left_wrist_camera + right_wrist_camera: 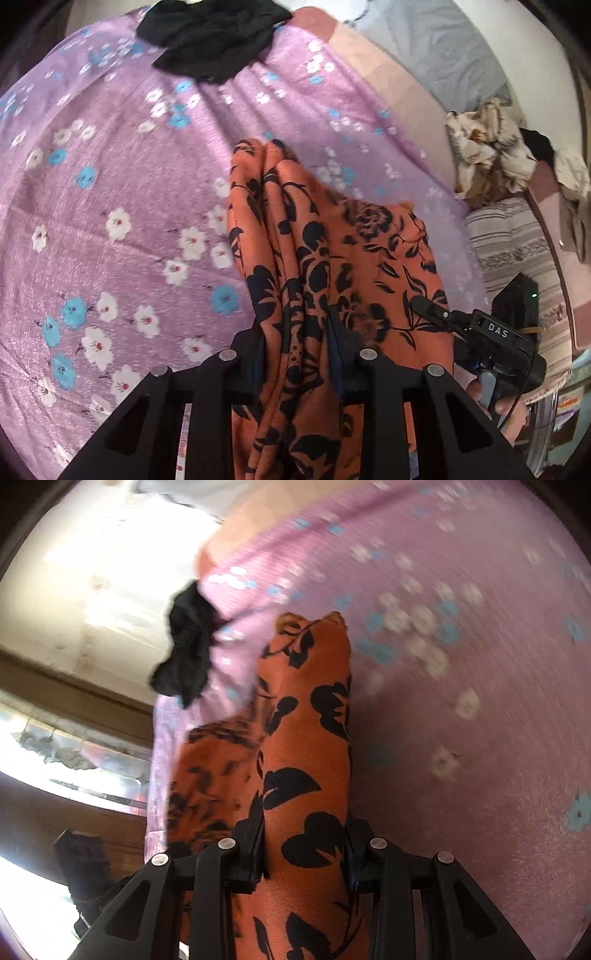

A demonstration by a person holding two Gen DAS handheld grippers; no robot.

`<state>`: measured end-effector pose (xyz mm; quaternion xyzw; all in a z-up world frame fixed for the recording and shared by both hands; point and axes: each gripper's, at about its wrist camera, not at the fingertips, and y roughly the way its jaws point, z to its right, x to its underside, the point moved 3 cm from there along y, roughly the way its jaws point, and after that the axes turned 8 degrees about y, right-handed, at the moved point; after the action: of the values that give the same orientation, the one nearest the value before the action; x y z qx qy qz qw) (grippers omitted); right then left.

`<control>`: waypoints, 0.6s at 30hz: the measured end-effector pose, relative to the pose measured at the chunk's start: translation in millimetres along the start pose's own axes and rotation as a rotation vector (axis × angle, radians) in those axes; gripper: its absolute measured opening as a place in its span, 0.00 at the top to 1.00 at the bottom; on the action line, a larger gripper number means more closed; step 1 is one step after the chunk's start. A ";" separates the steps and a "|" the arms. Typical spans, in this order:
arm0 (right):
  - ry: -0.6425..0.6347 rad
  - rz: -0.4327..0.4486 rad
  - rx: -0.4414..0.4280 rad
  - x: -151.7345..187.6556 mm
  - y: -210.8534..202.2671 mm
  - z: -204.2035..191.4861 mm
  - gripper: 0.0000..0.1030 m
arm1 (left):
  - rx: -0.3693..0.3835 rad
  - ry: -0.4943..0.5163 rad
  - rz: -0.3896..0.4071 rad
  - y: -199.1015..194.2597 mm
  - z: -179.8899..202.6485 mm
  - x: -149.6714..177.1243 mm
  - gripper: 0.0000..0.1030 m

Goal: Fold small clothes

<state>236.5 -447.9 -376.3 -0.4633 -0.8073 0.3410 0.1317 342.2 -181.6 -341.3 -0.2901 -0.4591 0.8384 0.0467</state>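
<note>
Both claws, left gripper and right gripper, clamp orange floral garment; keep tension even, lay it toward 12 o'clock on bedsheet.

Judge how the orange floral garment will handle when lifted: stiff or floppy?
Likely floppy: the orange floral garment bunches into soft folds between both grippers. Probably light, since it hangs in thin layers. Possibly slippery; its surface looks smooth in the right gripper.

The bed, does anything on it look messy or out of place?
Yes. A black garment lies crumpled at the far edge of the purple flowered bedspread, and a cream patterned cloth sits bunched in a heap off to the right. Neither is folded. Nothing looks torn or spilled.
</note>
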 end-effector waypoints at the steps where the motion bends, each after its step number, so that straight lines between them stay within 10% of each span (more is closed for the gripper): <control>1: 0.047 -0.025 0.002 -3.0 5.7 9.1 0.64 | -0.012 -0.024 -0.024 4.9 -6.9 0.6 0.64; 8: 0.093 -0.026 0.044 -16.9 -3.0 15.4 0.44 | -0.028 -0.033 -0.045 -0.4 -13.0 0.7 0.54; 13: -0.106 0.203 0.071 -23.3 -47.9 -21.3 0.45 | -0.036 0.057 0.053 -33.2 0.8 -1.8 0.54; 18: -0.164 0.164 0.026 -33.5 -22.7 -48.0 0.58 | -0.073 0.195 0.051 -35.1 22.2 5.4 0.54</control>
<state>264.9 -463.1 -322.4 -0.4967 -0.7701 0.3979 0.0429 319.4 -176.0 -306.7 -0.3833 -0.4752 0.7898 0.0592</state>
